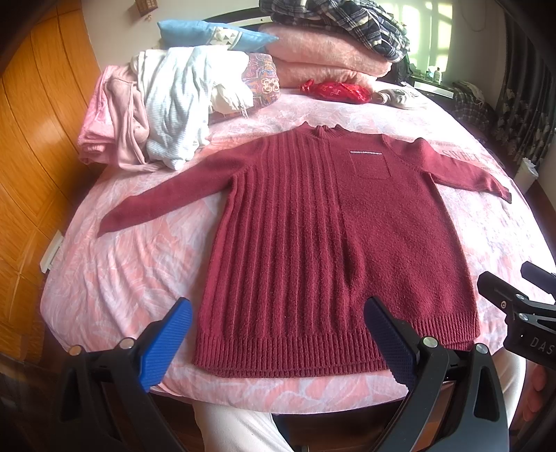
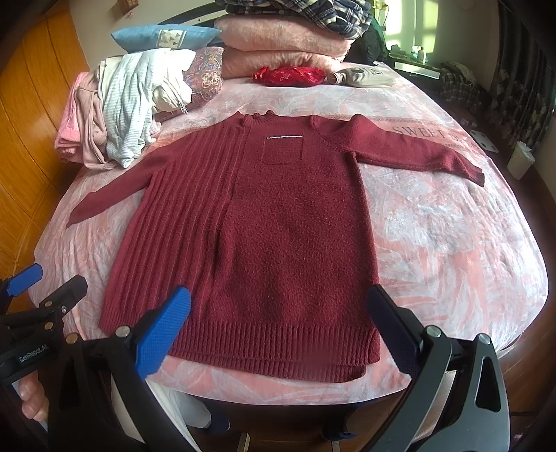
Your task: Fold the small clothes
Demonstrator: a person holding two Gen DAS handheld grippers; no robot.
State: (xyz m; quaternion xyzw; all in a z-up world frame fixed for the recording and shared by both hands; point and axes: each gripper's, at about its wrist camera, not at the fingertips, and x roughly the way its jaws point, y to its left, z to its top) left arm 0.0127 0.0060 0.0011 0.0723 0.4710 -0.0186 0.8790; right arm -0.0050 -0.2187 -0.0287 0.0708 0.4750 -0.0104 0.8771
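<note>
**What the frames hide or cut off**

In the left wrist view the plaid clothes [image 1: 351,21] are cut by the top edge, and the right gripper [image 1: 514,299] runs off the right edge, so its fingers cannot be judged there. The sweater's hem [image 1: 382,351] passes behind a dark finger at lower centre. In the right wrist view the bed lettering [image 2: 420,132] is partly covered by a sleeve [image 2: 417,149], and small items at upper right [image 2: 420,52] are too tiny to identify
</note>
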